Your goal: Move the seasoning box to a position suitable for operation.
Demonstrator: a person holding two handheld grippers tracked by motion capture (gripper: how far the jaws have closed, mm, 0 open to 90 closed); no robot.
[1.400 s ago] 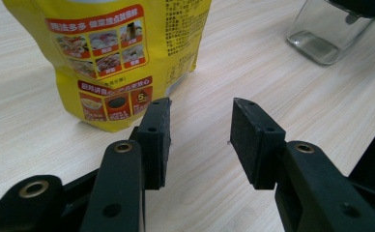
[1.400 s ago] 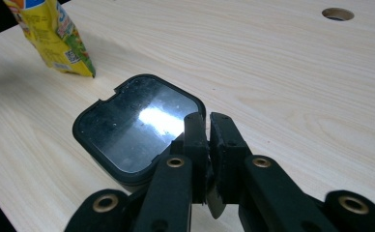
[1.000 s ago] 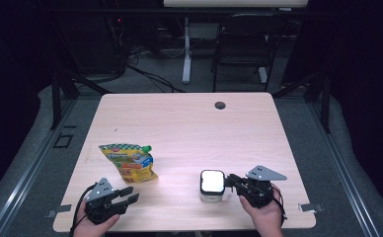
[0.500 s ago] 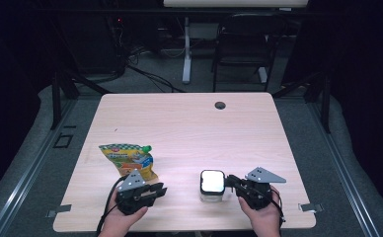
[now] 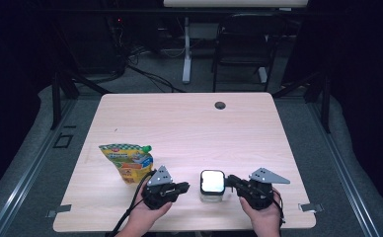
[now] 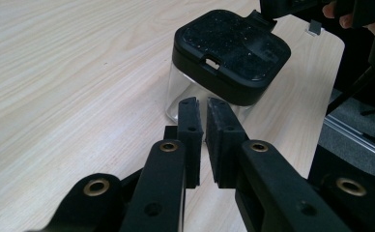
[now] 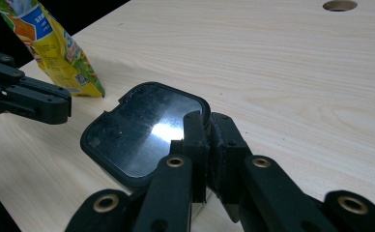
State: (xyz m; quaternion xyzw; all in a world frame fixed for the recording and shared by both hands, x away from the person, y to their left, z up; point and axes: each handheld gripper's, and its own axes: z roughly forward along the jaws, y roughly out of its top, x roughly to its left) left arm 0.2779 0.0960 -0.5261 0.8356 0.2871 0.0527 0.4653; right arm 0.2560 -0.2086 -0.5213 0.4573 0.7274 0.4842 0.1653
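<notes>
A small clear container with a black lid (image 5: pixel 212 183) (image 6: pixel 229 48) (image 7: pixel 142 130) stands near the table's front edge. My left gripper (image 5: pixel 185 187) (image 6: pixel 202 104) sits just left of it, pointing at it. Its jaws have just been closing and now stand almost together with nothing between them. My right gripper (image 5: pixel 229 180) (image 7: pixel 207 118) is on the container's other side, shut, with its tips against the lid's edge. A yellow and green snack pouch (image 5: pixel 128 160) (image 7: pixel 55 43) lies on the table behind and left of the left gripper.
The wooden table (image 5: pixel 189 128) has a round cable hole (image 5: pixel 220 105) (image 7: pixel 339 5) near its far edge. Both hands sit close to the front edge. Beyond the table, a chair and desk legs stand on dark floor.
My left gripper has moved right along the front edge, from the pouch's left side up to the container, and its jaws have come together. The right gripper has stayed put.
</notes>
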